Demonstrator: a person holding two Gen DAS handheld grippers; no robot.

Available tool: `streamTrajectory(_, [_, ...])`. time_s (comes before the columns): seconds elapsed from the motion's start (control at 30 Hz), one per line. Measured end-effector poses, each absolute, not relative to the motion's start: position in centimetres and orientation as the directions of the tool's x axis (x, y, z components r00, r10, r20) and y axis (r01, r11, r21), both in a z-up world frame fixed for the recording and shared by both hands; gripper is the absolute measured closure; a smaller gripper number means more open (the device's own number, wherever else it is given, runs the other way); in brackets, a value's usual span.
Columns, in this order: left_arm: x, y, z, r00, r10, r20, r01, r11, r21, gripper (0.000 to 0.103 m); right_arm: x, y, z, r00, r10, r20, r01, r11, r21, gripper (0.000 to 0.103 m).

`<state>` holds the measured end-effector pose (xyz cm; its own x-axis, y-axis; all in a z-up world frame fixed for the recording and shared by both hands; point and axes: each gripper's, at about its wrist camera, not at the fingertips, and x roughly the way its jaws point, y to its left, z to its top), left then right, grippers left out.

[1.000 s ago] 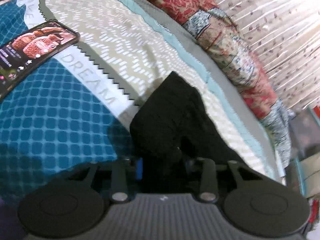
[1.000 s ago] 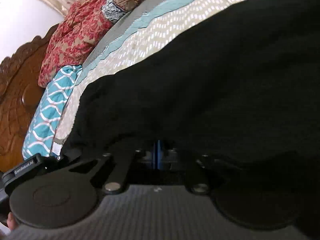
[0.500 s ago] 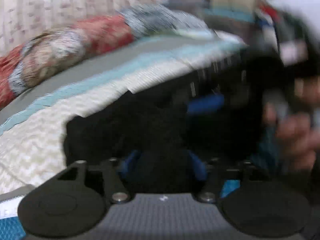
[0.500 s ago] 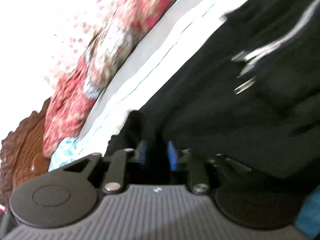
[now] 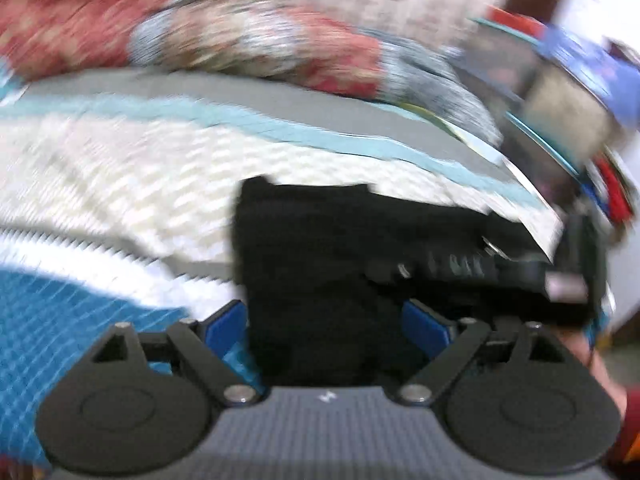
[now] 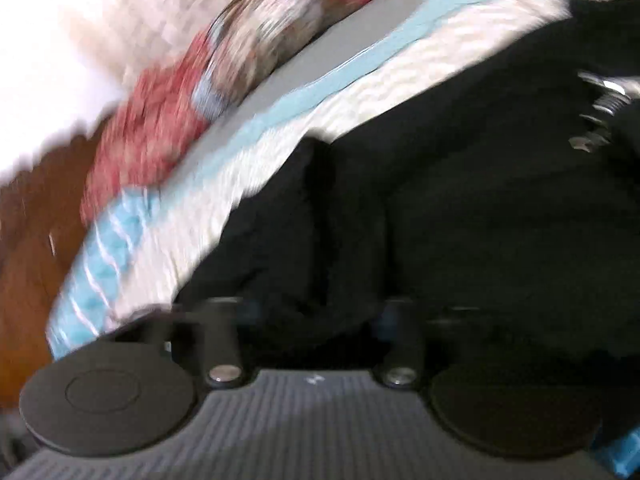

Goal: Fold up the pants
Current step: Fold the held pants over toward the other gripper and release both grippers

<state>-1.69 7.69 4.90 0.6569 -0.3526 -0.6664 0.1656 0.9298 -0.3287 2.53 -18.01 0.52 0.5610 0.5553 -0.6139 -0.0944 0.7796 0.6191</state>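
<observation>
Both jaws stand spread apart over black pants on a bed, in frames smeared by motion. In the left wrist view, the left gripper [image 5: 324,320] shows its blue fingers [image 5: 224,326] set wide at either side of a dark fold of the pants [image 5: 320,248], released rather than pinching it; the cloth fills the gap between them, and whether it touches the pads cannot be told. From there the pants run toward 3 o'clock, where the right gripper's black body [image 5: 500,272] lies against the fabric with a hand [image 5: 600,364] behind it at 4 o'clock.

In the right wrist view, the right gripper [image 6: 316,316] also has its fingers parted, with bunched black pants [image 6: 460,200] lying between and over them; nothing shows them clenched on the cloth. Metal parts of the other tool glint at 2 o'clock.

Beyond the pants the bedspread [image 5: 120,168] spreads in cream, pale blue and grey bands toward 12 o'clock, with a teal checked panel at 8 o'clock in the left view. A red floral quilt [image 5: 200,28] lies bunched along the far edge of the bed. A brown wooden headboard [image 6: 28,248] shows at 9 o'clock in the right view.
</observation>
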Motion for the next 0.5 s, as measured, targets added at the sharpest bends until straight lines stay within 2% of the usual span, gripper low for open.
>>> streamTrajectory(0.07, [-1.3,8.6,4.9,0.662,-0.326,-0.675,0.112,0.934,-0.34,0.019,2.0,-17.7,1.7,0.608,0.524,-0.597,-0.129,0.806,0.577,0.076])
streamTrajectory(0.13, [-0.5,9.1,5.1,0.67,-0.325,-0.668,0.098,0.93,-0.353,0.019,1.5,-18.7,2.7,0.664,0.489,-0.567,-0.124,0.819,0.561,0.077])
streamTrajectory(0.23, [0.2,8.3,5.2,0.678,-0.333,-0.655,0.116,0.929,-0.352,0.019,1.1,-20.0,3.3,0.746,0.36,-0.56,-0.081,0.884,0.461,0.077])
streamTrajectory(0.27, [0.5,7.8,5.2,0.677,-0.337,-0.654,0.125,0.929,-0.349,0.019,0.7,-20.9,2.9,0.75,0.327,-0.574,-0.057,0.898,0.436,0.076])
streamTrajectory(0.37, [1.4,5.7,5.1,0.665,-0.356,-0.656,0.154,0.925,-0.346,0.019,1.6,-21.4,1.3,0.712,0.276,-0.646,0.011,0.915,0.403,0.054])
streamTrajectory(0.4, [1.6,5.0,5.2,0.665,-0.362,-0.654,0.163,0.924,-0.347,0.019,1.3,-22.0,1.2,0.716,0.277,-0.641,0.032,0.904,0.426,0.051])
streamTrajectory(0.5, [2.3,3.1,5.8,0.67,-0.396,-0.629,0.207,0.912,-0.354,0.019,0.0,-24.3,3.1,0.771,0.272,-0.577,0.054,0.874,0.484,0.051])
